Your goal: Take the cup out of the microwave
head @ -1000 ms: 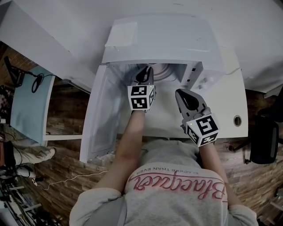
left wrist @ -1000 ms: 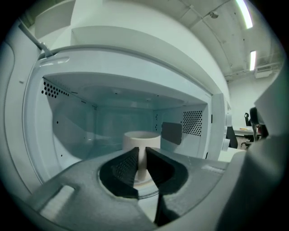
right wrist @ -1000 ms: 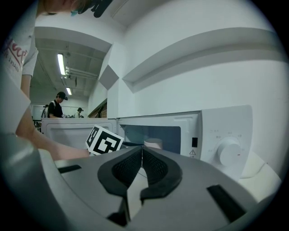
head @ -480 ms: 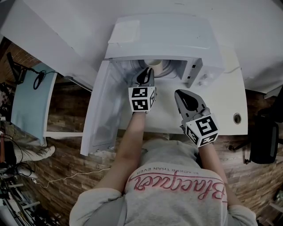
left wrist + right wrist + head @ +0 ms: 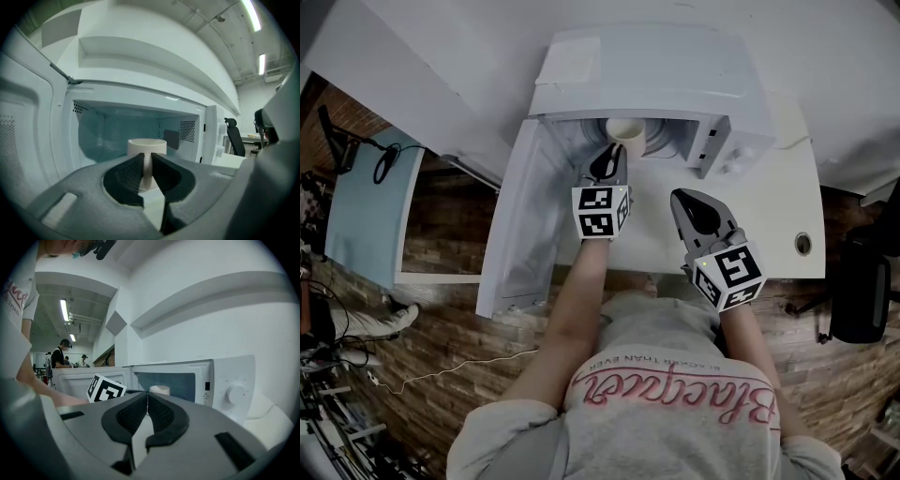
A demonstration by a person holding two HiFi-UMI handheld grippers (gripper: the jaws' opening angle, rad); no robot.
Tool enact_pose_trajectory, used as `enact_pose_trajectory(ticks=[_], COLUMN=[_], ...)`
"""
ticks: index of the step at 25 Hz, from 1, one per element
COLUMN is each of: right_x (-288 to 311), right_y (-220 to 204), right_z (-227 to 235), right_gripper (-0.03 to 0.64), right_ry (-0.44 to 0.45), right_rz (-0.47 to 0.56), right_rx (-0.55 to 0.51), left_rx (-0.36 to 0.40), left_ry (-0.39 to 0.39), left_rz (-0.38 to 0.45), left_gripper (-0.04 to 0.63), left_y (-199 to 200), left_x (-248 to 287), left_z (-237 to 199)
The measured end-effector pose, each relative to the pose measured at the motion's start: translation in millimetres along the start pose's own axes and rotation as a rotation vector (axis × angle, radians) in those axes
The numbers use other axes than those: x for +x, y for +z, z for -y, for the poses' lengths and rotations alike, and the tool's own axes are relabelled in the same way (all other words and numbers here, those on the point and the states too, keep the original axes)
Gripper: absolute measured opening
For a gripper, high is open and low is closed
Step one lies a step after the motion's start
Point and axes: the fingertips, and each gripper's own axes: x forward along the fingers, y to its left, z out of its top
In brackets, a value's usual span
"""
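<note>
While its door stands wide open, microwave: white, at the far edge of the white desk, toward the desk's left end; round dial on the control panel at its right.
door: swung out toward the person, along the desk's left edge.
cup: pale, upright, at the mouth of the cavity, rim showing just below the front lip of the microwave's top. Base is hidden behind the jaws in the left gripper view, so contact with the oven floor cannot be told.
left gripper: reaches into the opening, nearly level. Jaws clenched on a narrow white part at the cup's near side, by its look the handle, pinched between the ribbed pads.
right gripper: over the desk in front of the control panel, to the right of the cup and apart from it. Jaws pressed together, nothing between them.
marker cubes: one on the left gripper, at the oven's mouth; one on the right gripper, near the desk's near edge.
person: grey shirt with pink lettering; both forearms stretched forward over the near edge.
desk, right side: bare white surface with a small round cable hole by the near right corner.
floor: brick-patterned.
</note>
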Motion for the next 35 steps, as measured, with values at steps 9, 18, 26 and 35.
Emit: enact_pose_trajectory(ticks=[9,18,26,35], right_x=[-3.9,-10.0,-19.5,-23.7], right_y=[5.1,9.4,14.2,24.4], right_z=[-9.9,-23.2,-31.0,-36.4], right_gripper=[0.012,0.012,0.012,0.012], right_ry=[-0.002,-0.013,-0.037,-0.044], right_rz=[-0.007,0.002,0.005,-0.002], right_rx=[0.001,-0.002,0.010,-0.001], left_rx=[-0.002,-0.001,-0.007,-0.018], left_ry=[-0.007,-0.017,-0.024,-0.031], left_rz=[0.021,0.041,0.047,0.060], left_gripper=[0.051,0.051,0.051,0.051], left_y=[7.6,11.7,14.2,23.1], left_x=[-15.6,-36.0,-54.2,-65.9], left_z=[2.5,3.6,4.0,3.2])
